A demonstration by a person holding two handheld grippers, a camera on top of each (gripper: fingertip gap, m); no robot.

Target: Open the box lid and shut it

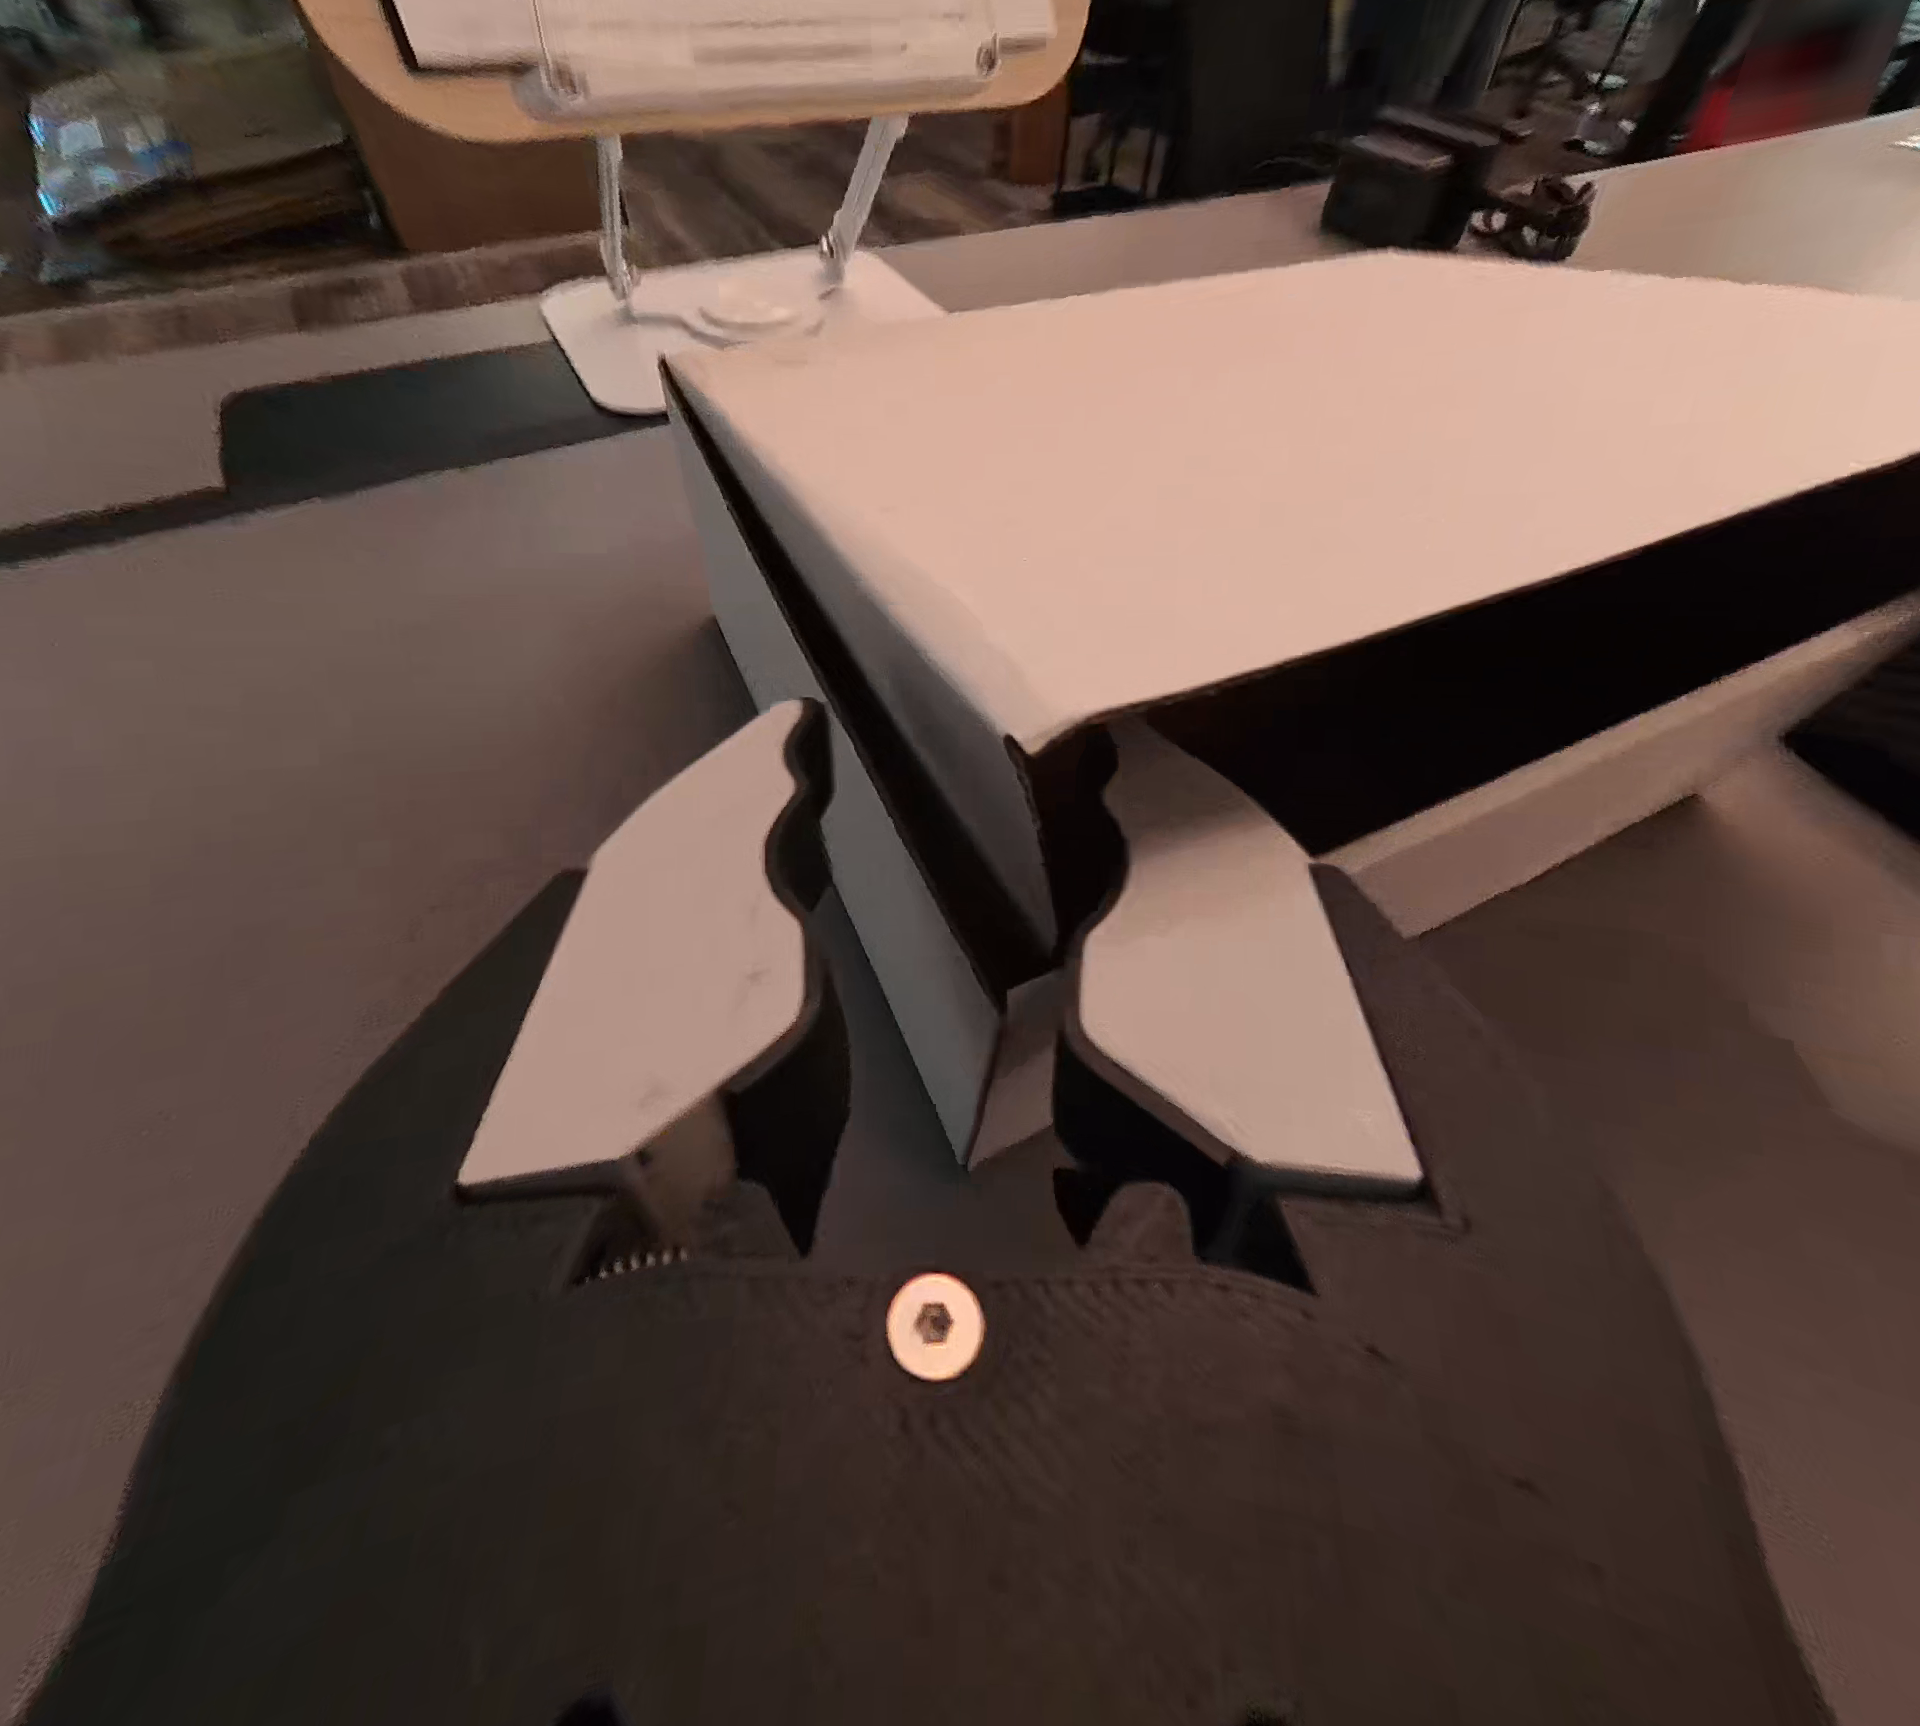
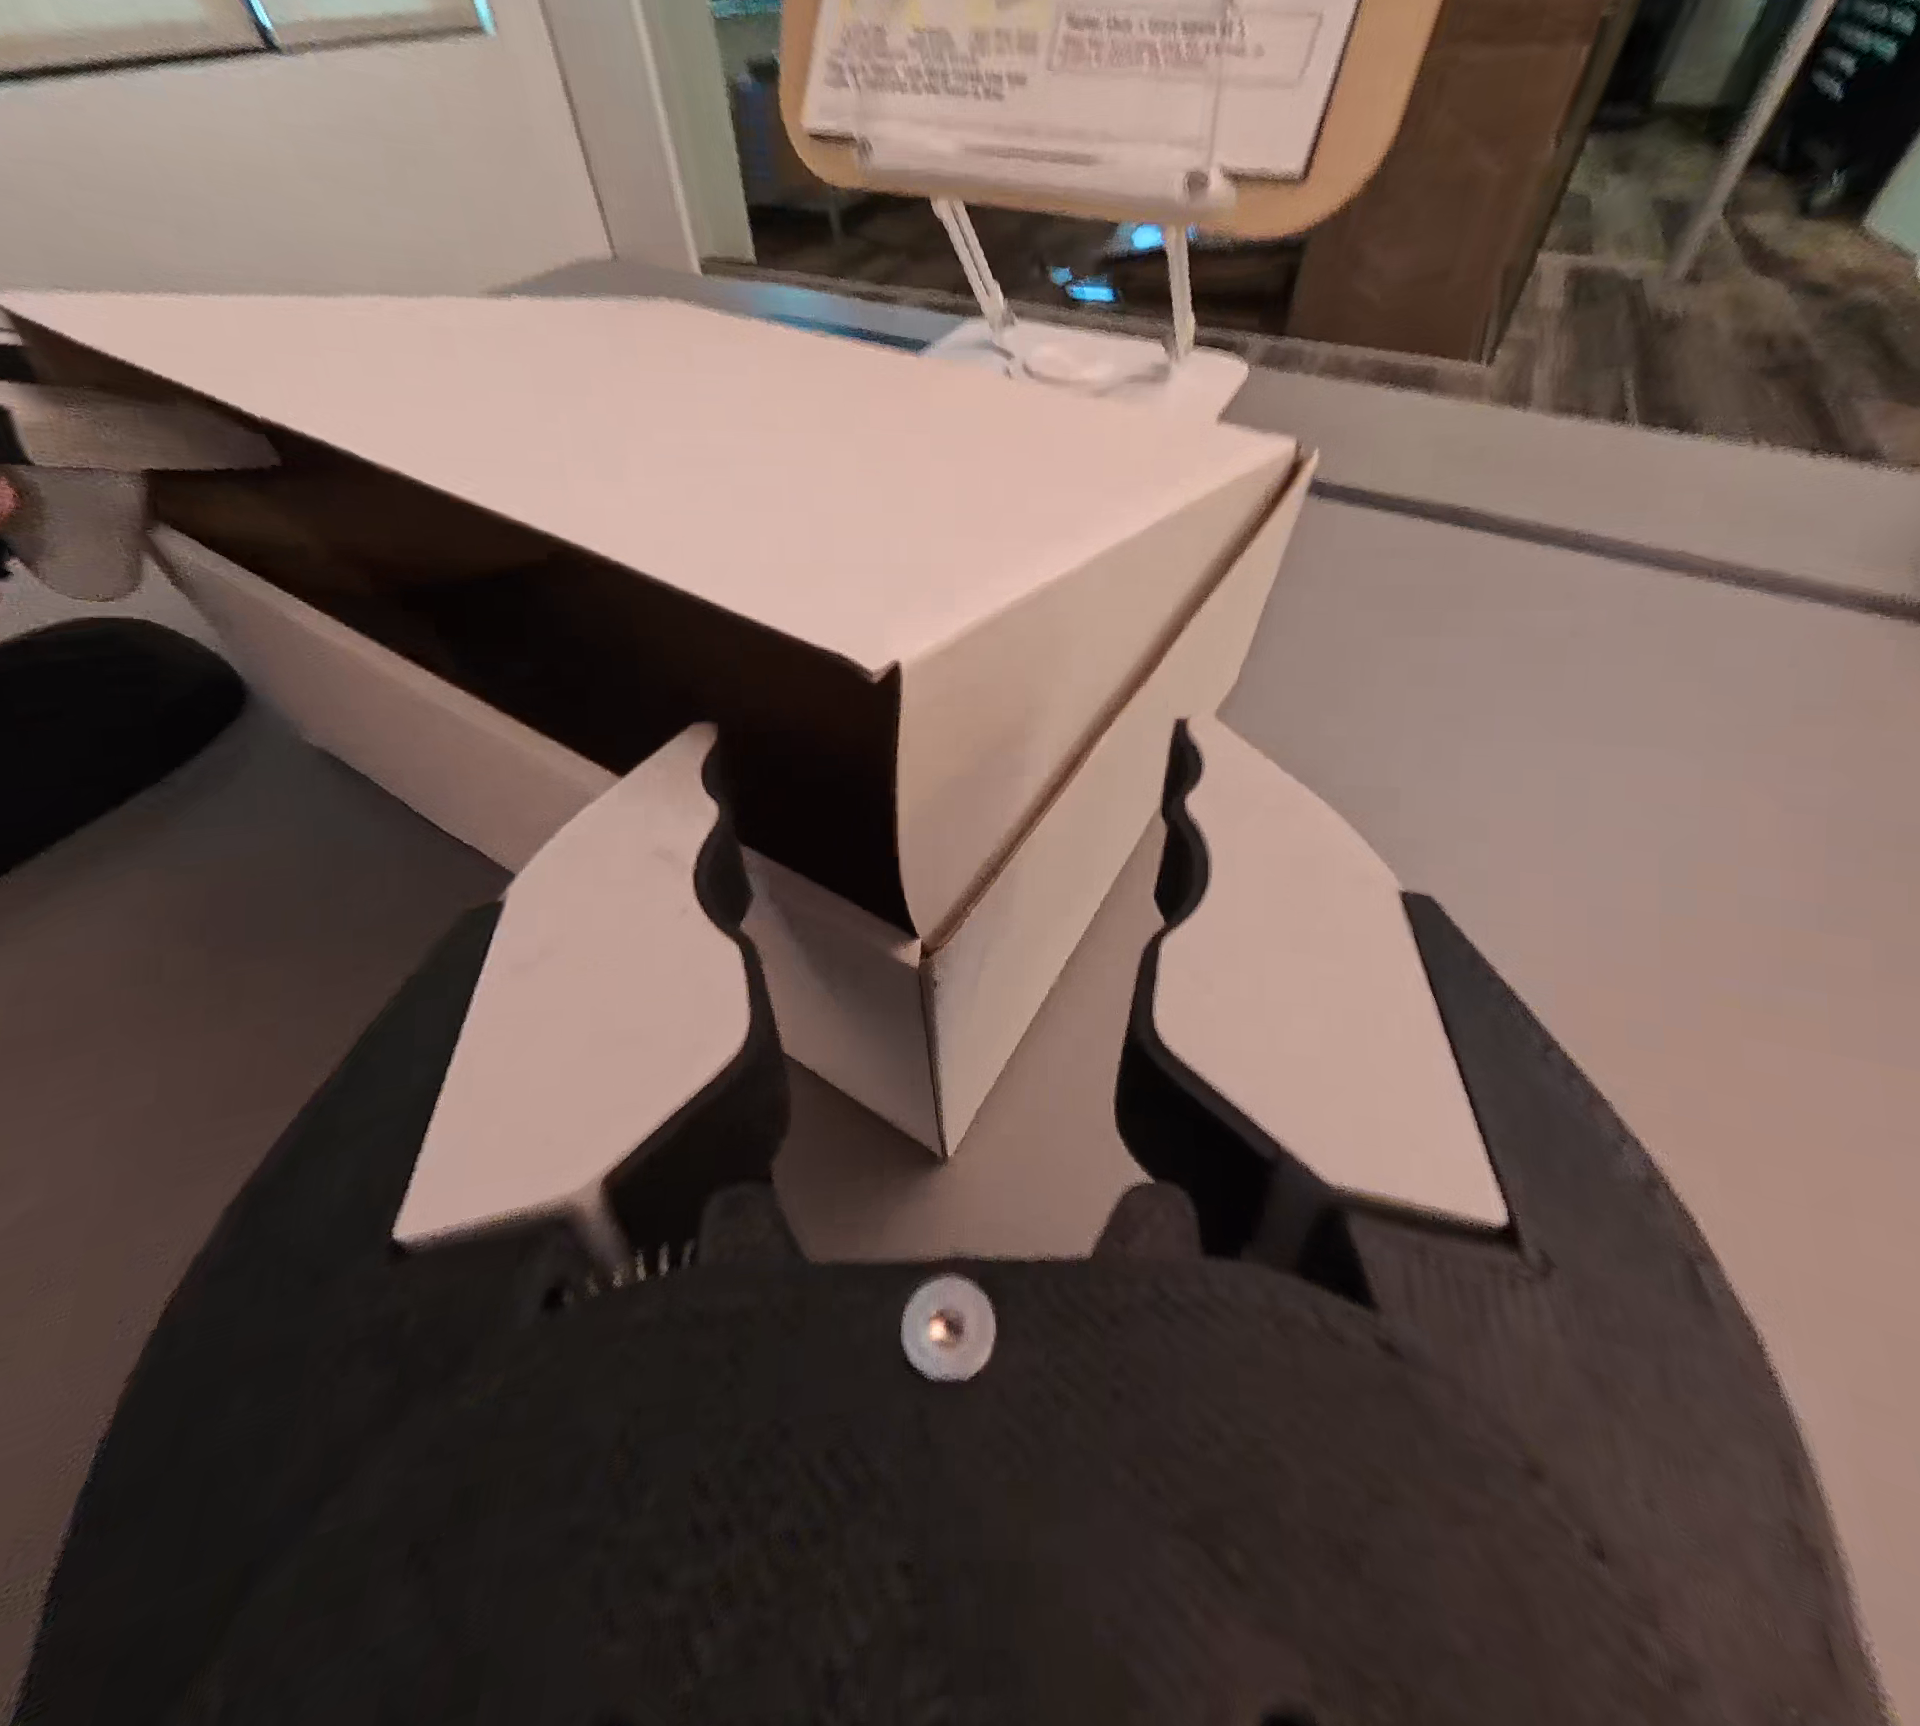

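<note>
While the lid (image 1: 1247, 513) sits part-raised over the white box (image 2: 436, 720) on the grey table (image 1: 312, 793), task looks approx. halfway. Left gripper (image 1: 951, 845) & right gripper (image 2: 945, 845) straddle front corners, jaws apart, pinching nothing. Full shut remains.

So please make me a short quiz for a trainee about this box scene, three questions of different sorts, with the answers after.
1. True or false: the lid of the white box is fully shut.
2. Multiple choice: what stands behind the box? A) a document stand with a printed sheet B) a kettle C) a potted plant
3. Fill in: the left gripper and the right gripper each straddle a front ____ of the box.

Key: 1 false, its front edge is raised; 2 A; 3 corner.
</note>
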